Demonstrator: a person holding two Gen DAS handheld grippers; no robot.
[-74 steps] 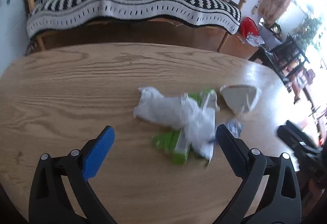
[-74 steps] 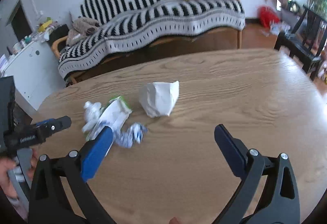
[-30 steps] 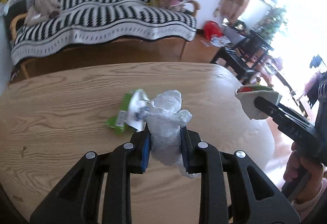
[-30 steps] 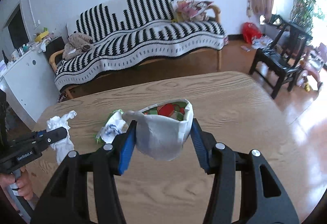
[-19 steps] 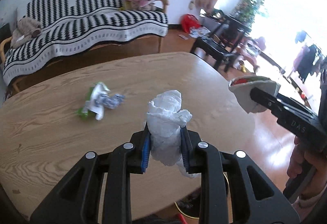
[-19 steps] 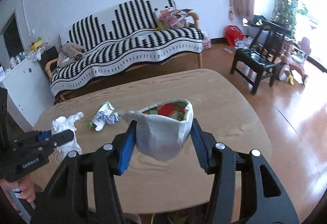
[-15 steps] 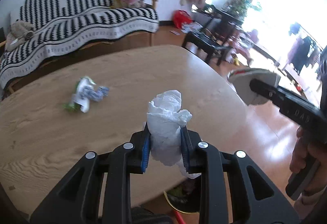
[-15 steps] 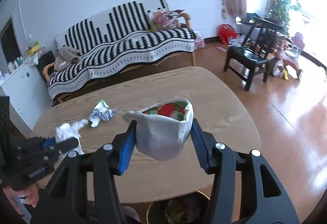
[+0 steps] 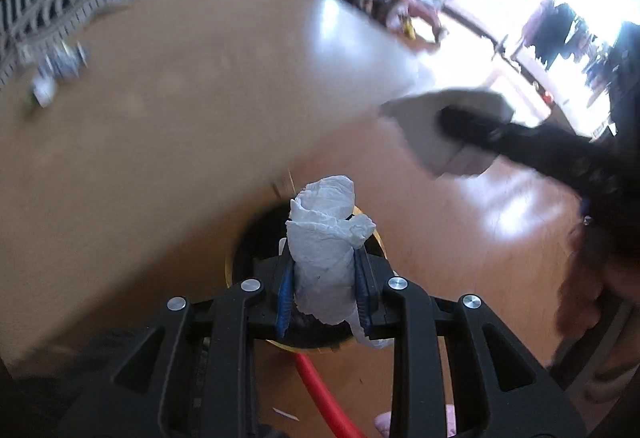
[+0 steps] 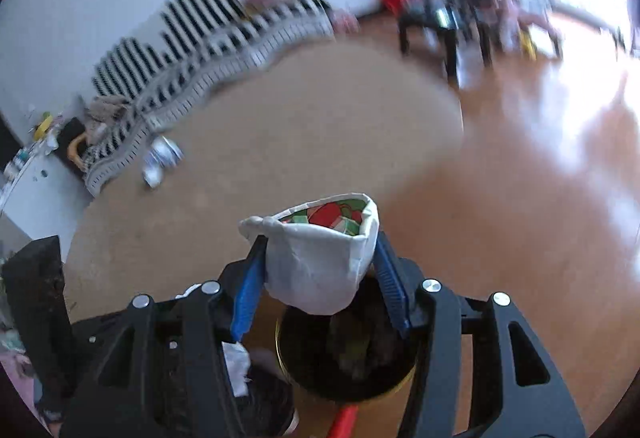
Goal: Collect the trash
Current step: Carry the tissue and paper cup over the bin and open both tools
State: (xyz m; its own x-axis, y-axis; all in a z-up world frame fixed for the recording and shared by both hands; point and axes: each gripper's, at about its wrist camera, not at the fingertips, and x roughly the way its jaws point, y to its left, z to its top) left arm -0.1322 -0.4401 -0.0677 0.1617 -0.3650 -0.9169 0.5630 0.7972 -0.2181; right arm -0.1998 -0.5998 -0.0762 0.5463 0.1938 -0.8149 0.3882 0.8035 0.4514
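Two claws each hold one piece of trash above the floor bin. Seen from the left wrist, the left claw [image 9: 324, 304] is nearly closed, its blue pads clamped on a crumpled white tissue [image 9: 325, 238] that stands upright, long axis running from 6 to 12 o'clock, top pointing away from the camera. The bin [image 9: 256, 238], dark inside with a yellow rim, lies directly behind and below the tissue, just off the edge of the surface [image 9: 168, 126]. Seen from the right wrist, the right claw [image 10: 320, 290], about half open, grips a squashed paper cup [image 10: 320, 262] with its mouth facing 12 o'clock and its wide axis from 9 to 3; the bin [image 10: 352, 354] sits at 6 o'clock, just under the cup. Both claws look about equally near, so letting go should drop each piece in. More wrappers [image 10: 160, 158] lie at 10 o'clock on the surface
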